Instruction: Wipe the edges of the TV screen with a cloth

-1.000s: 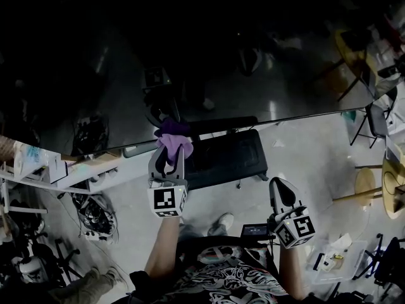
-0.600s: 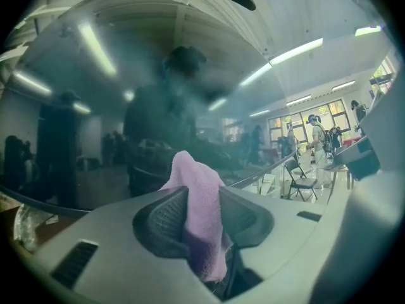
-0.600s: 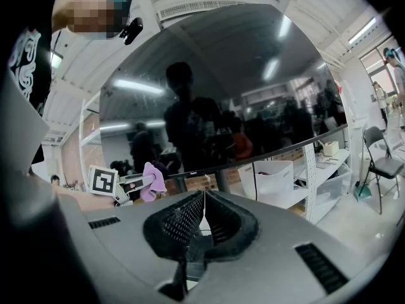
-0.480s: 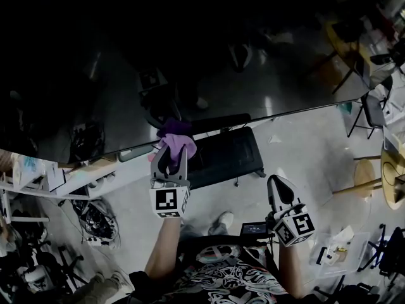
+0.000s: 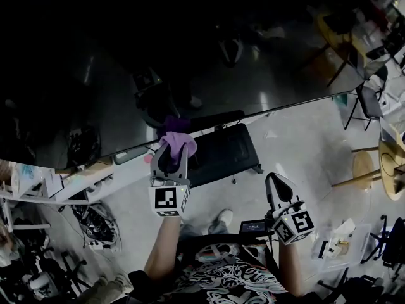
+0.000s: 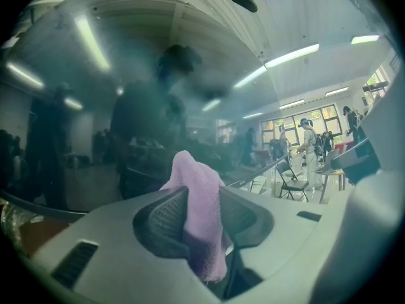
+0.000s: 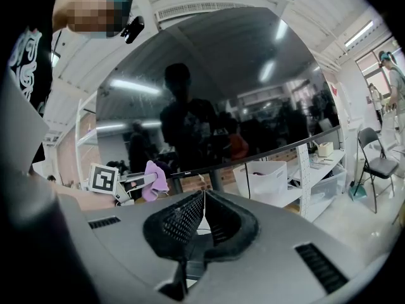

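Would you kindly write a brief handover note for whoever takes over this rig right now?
Left gripper: shut on the purple cloth, held up at the bottom edge of the TV screen.
Right gripper: jaws shut, empty, held low and away from the screen.
Done: cannot tell how much edge has been wiped.
Left: run the cloth along the bottom edge, then the other edges.

The TV screen (image 5: 190,56) is cut off by the head view's top and left edges, so its upper and left borders are not seen. The cloth (image 5: 176,143) is swallowed at its lower end between the jaws of the left gripper (image 5: 171,152). Whether its tip is touching the screen cannot be told, as that spot is too dark and small. What is held in the clear bin (image 5: 332,252) cannot be made out.
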{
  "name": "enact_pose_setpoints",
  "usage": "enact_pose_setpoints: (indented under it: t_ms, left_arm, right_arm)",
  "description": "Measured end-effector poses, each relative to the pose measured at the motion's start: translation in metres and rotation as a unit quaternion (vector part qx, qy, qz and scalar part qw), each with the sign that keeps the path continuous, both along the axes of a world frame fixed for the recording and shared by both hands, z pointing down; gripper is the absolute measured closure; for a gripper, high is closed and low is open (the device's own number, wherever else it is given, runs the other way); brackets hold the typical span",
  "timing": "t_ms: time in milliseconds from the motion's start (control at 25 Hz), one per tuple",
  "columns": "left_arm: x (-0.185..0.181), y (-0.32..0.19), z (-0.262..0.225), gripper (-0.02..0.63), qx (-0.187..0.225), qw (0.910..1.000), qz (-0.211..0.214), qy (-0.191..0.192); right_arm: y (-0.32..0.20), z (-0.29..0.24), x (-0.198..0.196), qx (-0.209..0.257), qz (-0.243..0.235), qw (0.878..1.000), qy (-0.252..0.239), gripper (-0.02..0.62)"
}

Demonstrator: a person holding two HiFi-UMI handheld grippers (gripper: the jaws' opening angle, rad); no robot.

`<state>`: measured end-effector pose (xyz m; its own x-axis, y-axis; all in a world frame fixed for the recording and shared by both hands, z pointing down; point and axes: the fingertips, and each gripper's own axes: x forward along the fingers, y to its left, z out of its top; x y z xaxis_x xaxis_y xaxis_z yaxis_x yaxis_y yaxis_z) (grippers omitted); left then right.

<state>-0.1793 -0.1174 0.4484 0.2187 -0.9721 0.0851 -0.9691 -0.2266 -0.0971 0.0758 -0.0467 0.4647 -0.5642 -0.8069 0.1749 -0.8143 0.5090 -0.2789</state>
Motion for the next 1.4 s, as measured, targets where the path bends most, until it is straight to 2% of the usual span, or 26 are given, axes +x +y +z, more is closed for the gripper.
enact_pose_setpoints:
  t_ms: [120, 560, 800, 1400]
  left_arm:
    - [0.007, -0.003, -0.002, 0.466, -0.001, 0.9999, 0.006, 0.01]
    - [0.032, -0.012, -0.002, 0.467, -0.001, 0.9997, 0.024, -0.004]
    - [0.037, -0.015, -0.001, 0.466, -0.002, 0.9994, 0.034, -0.001]
    - [0.077, -0.027, 0.0, 0.466, -0.007, 0.9975, 0.07, -0.006]
  right_arm:
    - [0.001, 0.003, 0.004, -0.001, 0.003, 1.0, 0.008, 0.566]
    - [0.005, 0.0, 0.027, 0.0, 0.02, 1.0, -0.005, 0.566]
    - [0.008, 0.003, 0.033, 0.001, 0.03, 1.0, 0.0, 0.566]
    - [0.014, 0.003, 0.066, 0.001, 0.066, 0.998, -0.008, 0.566]
